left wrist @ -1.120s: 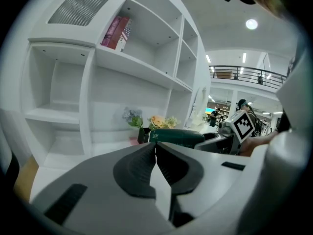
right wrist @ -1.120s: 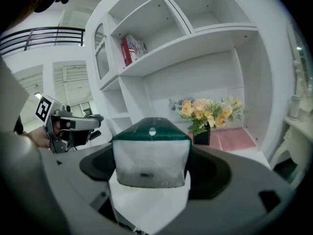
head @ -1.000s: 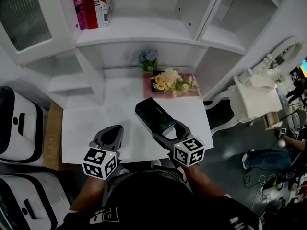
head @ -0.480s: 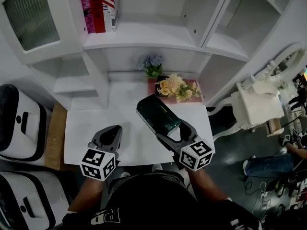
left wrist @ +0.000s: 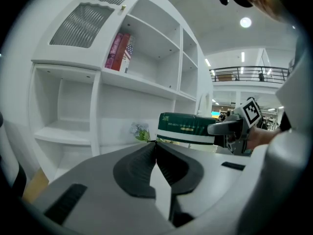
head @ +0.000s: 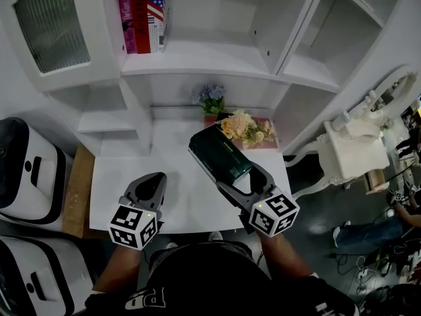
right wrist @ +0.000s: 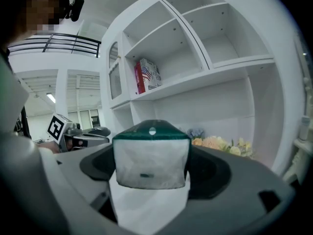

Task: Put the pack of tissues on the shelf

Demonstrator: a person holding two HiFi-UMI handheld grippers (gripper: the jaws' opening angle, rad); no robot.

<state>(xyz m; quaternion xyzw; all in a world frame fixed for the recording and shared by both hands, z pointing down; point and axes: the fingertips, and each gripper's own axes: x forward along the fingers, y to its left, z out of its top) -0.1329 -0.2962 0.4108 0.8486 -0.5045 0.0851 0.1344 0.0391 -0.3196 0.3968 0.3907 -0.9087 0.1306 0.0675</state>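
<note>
A dark green and white pack of tissues [head: 219, 154] hangs above the white desk, with my right gripper [head: 240, 180] shut on its near end. The right gripper view shows the pack [right wrist: 151, 155] end-on between the jaws. From the left gripper view the pack [left wrist: 187, 128] floats at the right, level with the lower shelf. My left gripper [head: 158, 181] rests low over the desk's left front, jaws shut with nothing between them. The white shelf unit [head: 197, 51] rises behind the desk, with open compartments.
Red books [head: 141, 15] stand on the upper shelf's left end. A bouquet of pale flowers [head: 245, 127] and a blue posy [head: 210, 97] sit at the desk's back. White and black cases [head: 26, 176] lie left of the desk, an ornate white chair [head: 348, 143] to the right.
The right gripper has carried the tissue pack a little up and toward the shelf. The left gripper has barely moved.
</note>
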